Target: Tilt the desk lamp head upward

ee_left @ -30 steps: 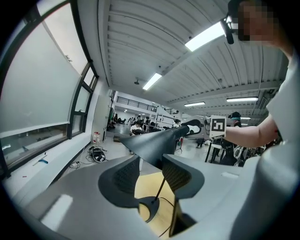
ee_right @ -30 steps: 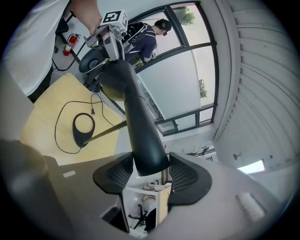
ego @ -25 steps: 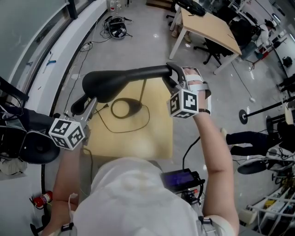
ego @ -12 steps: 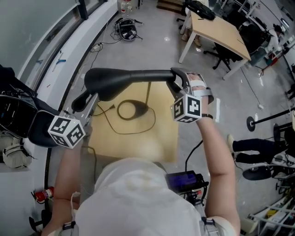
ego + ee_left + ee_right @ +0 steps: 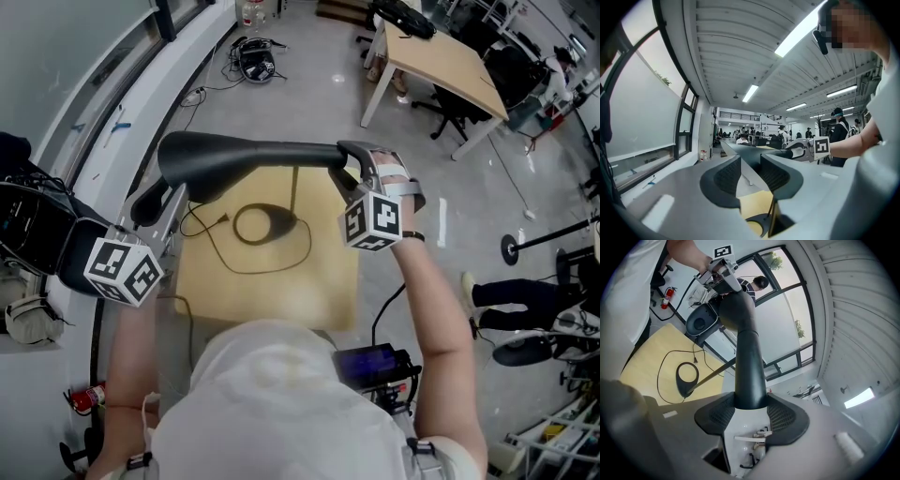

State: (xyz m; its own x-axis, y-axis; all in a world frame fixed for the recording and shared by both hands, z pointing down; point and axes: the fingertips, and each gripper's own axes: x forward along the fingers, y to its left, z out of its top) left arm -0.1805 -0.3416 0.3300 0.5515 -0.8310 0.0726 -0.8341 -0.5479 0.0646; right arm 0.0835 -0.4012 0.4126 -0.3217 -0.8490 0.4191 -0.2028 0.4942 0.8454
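The black desk lamp head (image 5: 244, 155) stretches level above the yellow table (image 5: 309, 291). Its thin stem (image 5: 293, 187) runs down to the ring-shaped base (image 5: 262, 225). My left gripper (image 5: 155, 202) is shut on the head's wide left end, and its jaws have just been closing on it. In the left gripper view the lamp head (image 5: 750, 157) runs away from between the pads (image 5: 726, 176). My right gripper (image 5: 352, 169) is shut on the narrow right end, its jaws also just closing further. There both pads (image 5: 783, 416) press the lamp head (image 5: 747, 348).
The lamp's black cable (image 5: 225, 253) loops over the table. A wooden desk (image 5: 441, 56) and office chairs stand at the back right. Cables lie on the floor (image 5: 253, 56) by the window ledge. A fire extinguisher (image 5: 84, 398) sits at lower left. People stand far off in the room.
My left gripper has lifted the wide end of the lamp head, which now looks larger and nearer. The right gripper has stayed roughly where it was on the narrow end.
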